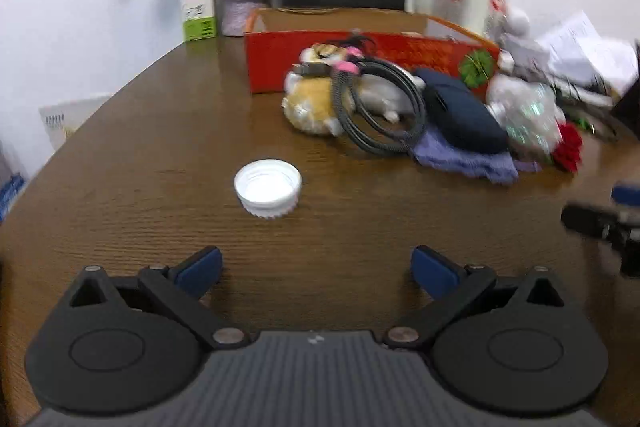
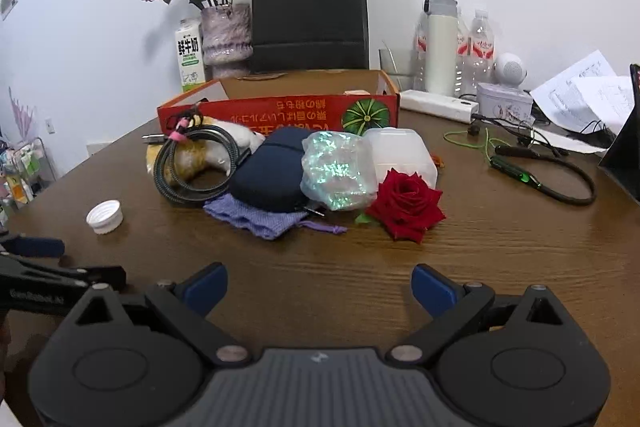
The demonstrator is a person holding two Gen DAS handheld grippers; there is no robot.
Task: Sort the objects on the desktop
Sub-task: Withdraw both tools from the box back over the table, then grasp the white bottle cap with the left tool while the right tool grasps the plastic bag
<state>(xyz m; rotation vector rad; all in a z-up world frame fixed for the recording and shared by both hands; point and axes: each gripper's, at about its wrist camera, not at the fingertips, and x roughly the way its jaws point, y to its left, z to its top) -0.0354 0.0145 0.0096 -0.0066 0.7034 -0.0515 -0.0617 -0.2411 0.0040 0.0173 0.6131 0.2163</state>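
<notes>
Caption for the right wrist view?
Open right gripper faces a red rose, coiled cable and navy pouch before a red box.

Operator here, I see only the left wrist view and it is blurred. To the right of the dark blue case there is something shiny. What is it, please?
Observer: In the right wrist view it is a crumpled iridescent plastic wrap, lying against the dark blue case.
Operator: And the red thing beside it?
Observer: A red rose, lying on the table in front of a white plastic box.
Operator: Is the right gripper holding anything?
Observer: No. The right gripper is open and empty, above bare table short of the pile.
Operator: What is the black thing behind the red box?
Observer: A black paper bag with handles, standing upright behind the red cardboard box.
</notes>
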